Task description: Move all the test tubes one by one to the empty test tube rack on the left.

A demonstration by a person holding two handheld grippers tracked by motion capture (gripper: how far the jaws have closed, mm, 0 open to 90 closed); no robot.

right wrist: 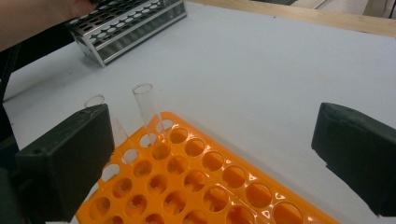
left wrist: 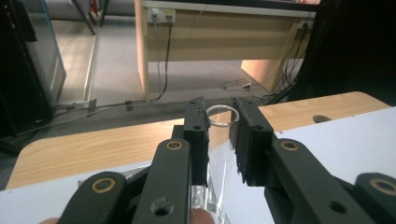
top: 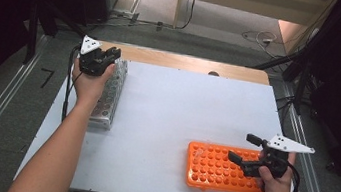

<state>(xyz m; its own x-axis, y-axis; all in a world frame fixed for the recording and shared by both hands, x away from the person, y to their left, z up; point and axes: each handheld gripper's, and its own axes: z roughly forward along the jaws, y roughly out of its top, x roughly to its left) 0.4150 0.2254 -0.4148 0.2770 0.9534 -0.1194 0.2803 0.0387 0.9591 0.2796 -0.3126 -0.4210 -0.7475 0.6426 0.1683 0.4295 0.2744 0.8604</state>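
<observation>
My left gripper (top: 101,59) hovers over the far end of a metal tube rack (top: 108,102) at the table's left side. In the left gripper view its jaws (left wrist: 219,116) are shut on a clear glass tube (left wrist: 217,163), whose round rim shows between the tips. My right gripper (top: 244,148) is over the right part of an orange tube rack (top: 213,170) near the front right. It stands wide open (right wrist: 215,154) with nothing between its pads. Two clear tubes (right wrist: 145,112) (right wrist: 95,100) stand in the orange rack's corner holes.
A white board (top: 181,112) covers the wooden table (top: 188,62), whose far strip stays bare. The metal rack (right wrist: 126,23) lies across the board from the orange one. Beyond the table are the floor, cables and a wooden desk (left wrist: 224,42).
</observation>
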